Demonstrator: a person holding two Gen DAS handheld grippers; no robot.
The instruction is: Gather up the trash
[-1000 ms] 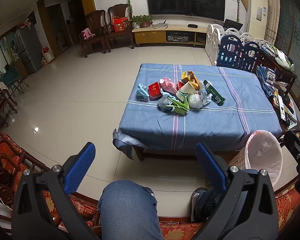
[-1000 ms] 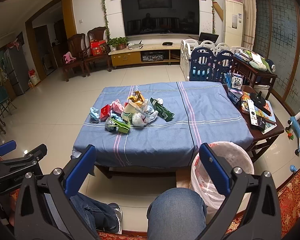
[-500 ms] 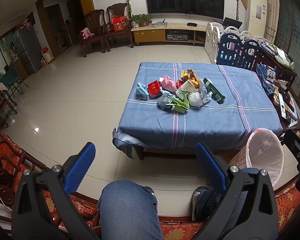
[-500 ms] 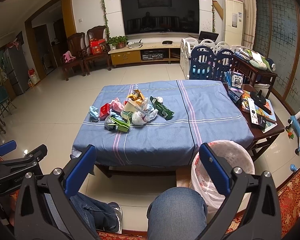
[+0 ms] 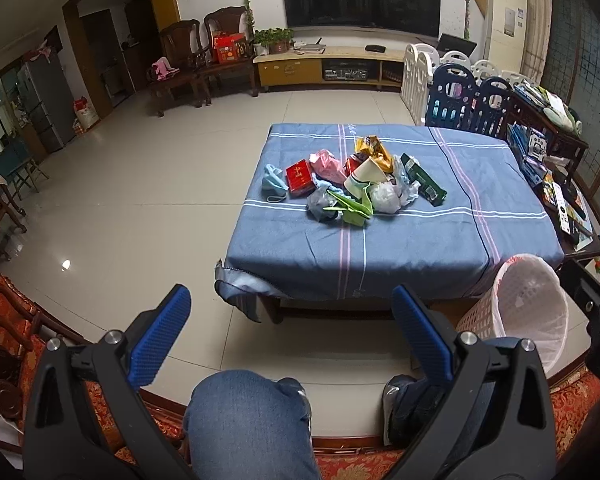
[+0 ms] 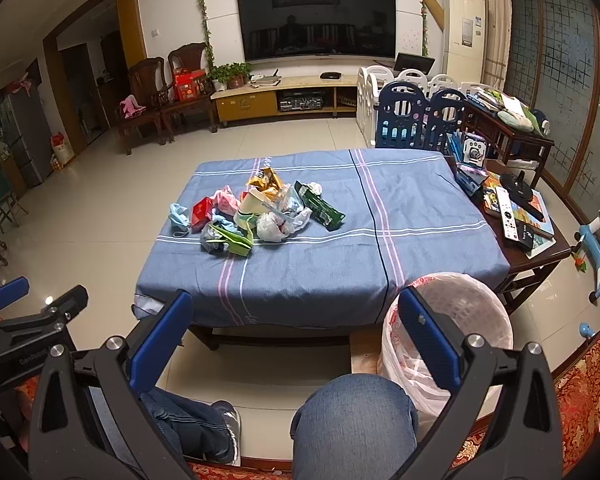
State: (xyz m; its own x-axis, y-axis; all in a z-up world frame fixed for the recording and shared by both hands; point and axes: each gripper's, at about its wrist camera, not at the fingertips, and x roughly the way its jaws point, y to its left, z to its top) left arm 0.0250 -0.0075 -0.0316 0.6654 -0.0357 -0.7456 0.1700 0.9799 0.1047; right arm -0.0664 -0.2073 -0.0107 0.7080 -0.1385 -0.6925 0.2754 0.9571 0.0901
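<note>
The trash pile (image 5: 352,184) (image 6: 256,216) lies near the middle of the bench's blue striped cloth (image 5: 460,216) (image 6: 420,232): a red carton (image 5: 299,176) with gold characters too small to read, a pale blue face mask (image 5: 273,184), a dark green wrapper (image 5: 424,178) and a folded green paper (image 5: 354,210). A bag-lined wastebasket (image 5: 528,312) (image 6: 456,320) stands on the floor just beside the bench's near corner. The left tool (image 5: 292,340) and right tool (image 6: 296,344) both hang over the knees with fingers wide apart, holding nothing. "GenRobot" is partly legible on the left tool's body in the right wrist view.

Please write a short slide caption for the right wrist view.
Open right tongs face a trash pile on the blue-clothed table, lined bin nearby.
</note>
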